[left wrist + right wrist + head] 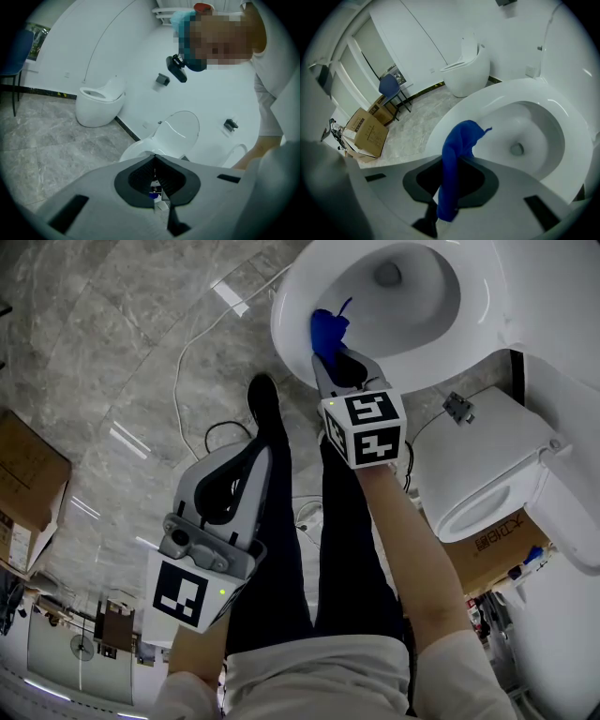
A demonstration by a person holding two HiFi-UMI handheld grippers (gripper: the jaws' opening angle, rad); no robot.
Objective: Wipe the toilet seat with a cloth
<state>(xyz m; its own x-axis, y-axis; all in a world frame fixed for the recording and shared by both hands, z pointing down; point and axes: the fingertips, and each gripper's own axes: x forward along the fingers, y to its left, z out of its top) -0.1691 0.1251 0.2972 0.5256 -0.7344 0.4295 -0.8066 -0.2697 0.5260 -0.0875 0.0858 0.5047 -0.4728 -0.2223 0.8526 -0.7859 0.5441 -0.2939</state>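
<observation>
Cloth (327, 329), blue, is hanging clamped between the right gripper's (343, 358) closed jaws, over the toilet seat's (286, 320) near rim; left gripper (155, 161) is hovering aside, jaws together, empty.

Bright, even light is cast from overhead — long white streaks of it are mirrored on the glossy floor (122, 352). The toilet (291, 324) is nearly washed out, with a soft sheen and only faint shadows. Both gripper views are bent by wide-angle distortion and ringed by black vignetting; the left one is softer. The cloth (457, 154) is rendered a saturated blue.
</observation>
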